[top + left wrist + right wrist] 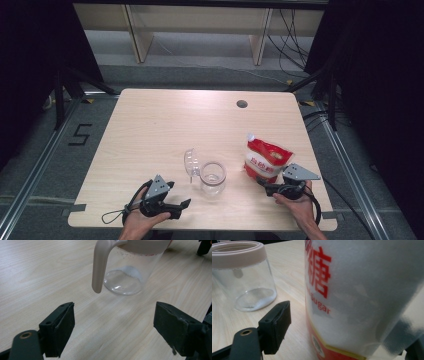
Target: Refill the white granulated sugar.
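A clear glass jar (212,177) with a beige collar stands near the table's front middle, its clear lid (191,162) flipped open to the left. A little white powder lies in the jar (244,285). To its right stands a red and white sugar bag (265,160). My left gripper (181,209) lies low at the front left, open and pointing at the jar (125,277), whose beige handle (99,267) hangs toward me. Nothing sits between the jaws of the left gripper (113,325). My right gripper (264,186) is open around the bag's (362,290) lower part. Its left pad stands clear of the bag; the right one is mostly hidden.
The light wooden table (165,120) has a round cable hole (242,104) at the back right. The bag stands close to the table's right edge, and both hands rest at the front edge. Beyond the table are grey floor and wooden shelf legs.
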